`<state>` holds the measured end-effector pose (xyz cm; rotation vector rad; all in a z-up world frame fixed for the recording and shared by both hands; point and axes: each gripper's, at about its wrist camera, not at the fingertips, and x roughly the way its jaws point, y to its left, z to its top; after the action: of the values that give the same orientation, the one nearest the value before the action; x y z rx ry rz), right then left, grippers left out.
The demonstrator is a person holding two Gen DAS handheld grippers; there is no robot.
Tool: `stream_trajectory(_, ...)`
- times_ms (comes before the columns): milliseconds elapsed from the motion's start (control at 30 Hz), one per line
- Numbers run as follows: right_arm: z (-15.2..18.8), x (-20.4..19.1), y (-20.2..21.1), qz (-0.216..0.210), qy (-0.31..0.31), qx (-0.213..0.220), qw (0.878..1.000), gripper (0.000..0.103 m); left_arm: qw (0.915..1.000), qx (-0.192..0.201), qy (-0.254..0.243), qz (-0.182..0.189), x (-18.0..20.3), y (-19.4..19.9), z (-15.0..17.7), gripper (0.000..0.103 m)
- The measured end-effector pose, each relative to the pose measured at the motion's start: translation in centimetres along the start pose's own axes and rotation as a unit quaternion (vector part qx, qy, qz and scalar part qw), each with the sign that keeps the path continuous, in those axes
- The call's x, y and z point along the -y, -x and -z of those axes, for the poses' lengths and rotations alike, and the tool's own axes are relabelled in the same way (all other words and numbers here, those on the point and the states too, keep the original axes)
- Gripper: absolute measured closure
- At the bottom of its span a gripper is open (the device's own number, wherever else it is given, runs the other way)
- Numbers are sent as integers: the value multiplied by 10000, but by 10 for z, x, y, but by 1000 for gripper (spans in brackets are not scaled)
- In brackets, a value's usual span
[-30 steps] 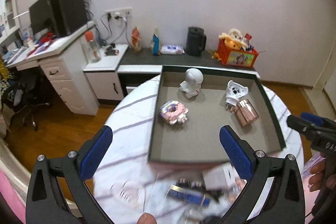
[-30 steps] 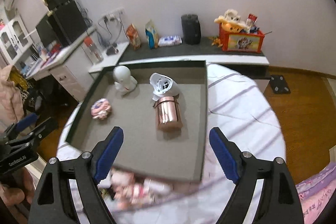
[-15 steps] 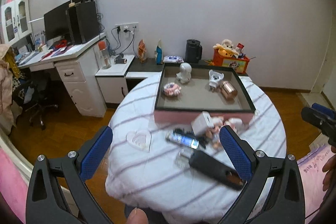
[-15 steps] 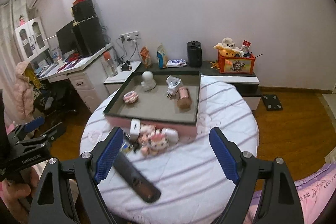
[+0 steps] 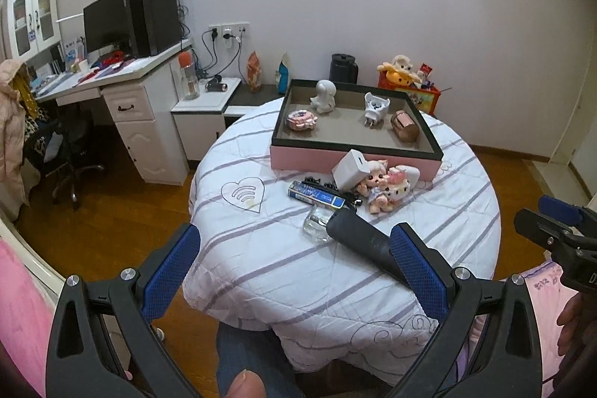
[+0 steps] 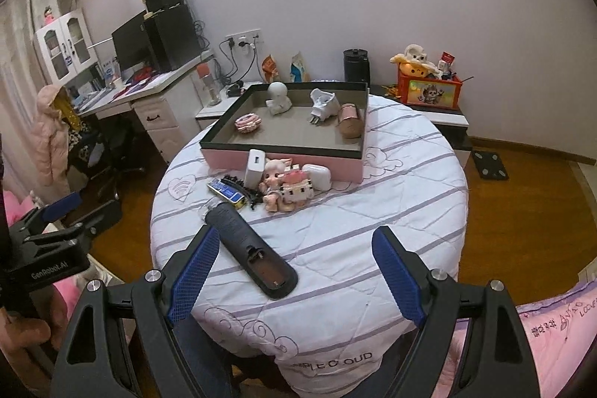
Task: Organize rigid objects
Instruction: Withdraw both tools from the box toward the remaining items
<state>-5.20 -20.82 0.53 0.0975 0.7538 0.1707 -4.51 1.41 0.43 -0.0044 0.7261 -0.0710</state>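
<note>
the left tongs [image 5: 291,263] and the right tongs [image 6: 294,267] both stand spread wide with nothing between their blue pads, held over the near edge of the round bench in a white quilted striped cover [image 5: 447,211]. at the far side sits a shallow pink tray with a dark rim and grey floor [image 5: 335,161], holding a white round-headed figurine [image 5: 324,94], a pink block toy [image 5: 300,119], a white plug adapter [image 5: 375,106] and a rose-gold cylinder [image 5: 404,130]. just in front of the tray lie a white charger cube [image 6: 255,168], a pink-haired doll [image 6: 274,187], a blue flat pack [image 6: 225,191] and a long black remote with its battery bay open [image 6: 252,250].
</note>
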Motion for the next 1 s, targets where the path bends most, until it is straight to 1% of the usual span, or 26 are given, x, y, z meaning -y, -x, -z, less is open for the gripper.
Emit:
stream_trajectory(200, 2, -8, 0, -65, 110, -7, 9999, 18, 10000, -7, -2, 6, 1, 0, 0, 0)
stream_trajectory(1000, -2, -15, -3, 19, 164, -27, 9999, 18, 10000, 42, 3, -46, 0, 0, -1, 0)
